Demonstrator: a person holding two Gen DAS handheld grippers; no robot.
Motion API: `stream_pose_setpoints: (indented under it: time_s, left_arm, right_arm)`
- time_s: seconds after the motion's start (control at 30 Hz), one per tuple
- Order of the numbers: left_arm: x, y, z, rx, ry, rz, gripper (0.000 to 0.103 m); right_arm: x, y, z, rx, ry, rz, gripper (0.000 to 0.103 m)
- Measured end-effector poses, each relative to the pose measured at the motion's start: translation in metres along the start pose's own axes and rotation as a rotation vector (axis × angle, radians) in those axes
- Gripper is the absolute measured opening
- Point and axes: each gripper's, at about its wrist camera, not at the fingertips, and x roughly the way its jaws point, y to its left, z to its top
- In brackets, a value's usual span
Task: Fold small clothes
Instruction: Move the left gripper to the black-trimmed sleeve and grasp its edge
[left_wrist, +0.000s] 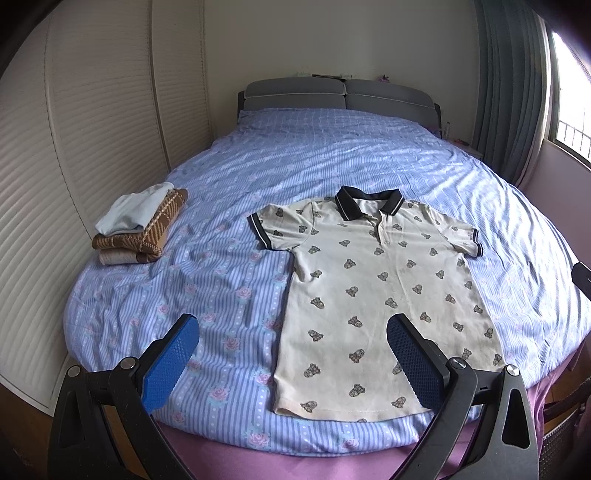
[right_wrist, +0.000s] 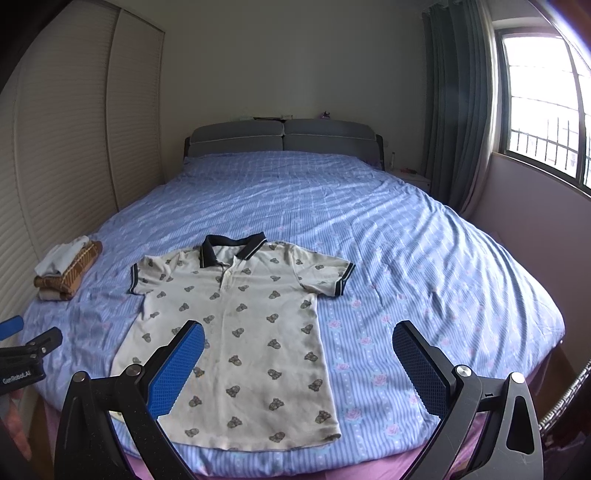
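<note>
Left wrist view. Left gripper (left_wrist: 291, 334): blue-padded fingers (left_wrist: 168, 365) spread wide, holding nothing, raised over the near edge of the bed (left_wrist: 229, 306). Polo shirt (left_wrist: 373, 280): cream with small bear print, dark collar and sleeve cuffs, laid flat and face up, collar toward the headboard (left_wrist: 343, 98), hem just inside the near edge, lying right of the bed's middle. Stack of folded clothes (left_wrist: 140, 229): pale piece on top of a brown patterned one, near the left edge, well apart from the shirt. Open striped sheet lies between stack and shirt and across the whole far half. Louvred wardrobe doors (left_wrist: 74, 147) stand close along the left edge. Curtain (left_wrist: 513, 85) and window at far right. A dark tip of the other tool shows at the right border.

Right wrist view. Right gripper (right_wrist: 297, 341): jaws wide apart, empty, over the near edge; its left finger overlaps the shirt's lower body in view, contact not discernible. Polo shirt (right_wrist: 243, 325) lies left of centre here; bare sheet fills the right side up to the right edge. Folded stack (right_wrist: 68, 271) at the left edge. Left gripper's tip (right_wrist: 29, 343) shows at the left border.
</note>
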Motion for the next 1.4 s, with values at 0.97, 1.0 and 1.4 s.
stream_pose_setpoints:
  time_s: [0.97,1.0,1.4]
  left_arm:
    - [0.312,0.101,0.109,-0.076,0.104,-0.139,0.031]
    - [0.322,0.103,0.110,-0.078,0.108,-0.149,0.031]
    - [0.390,0.117,0.109,-0.138,0.181,-0.216,0.031]
  right_arm:
    - [0.213,0.160,0.048,0.026,-0.032,0.036,0.102]
    - [0.220,0.164,0.047,0.035,-0.031,0.037,0.102]
    - [0.264,0.195,0.032,0.021,-0.017,0.058,0.102]
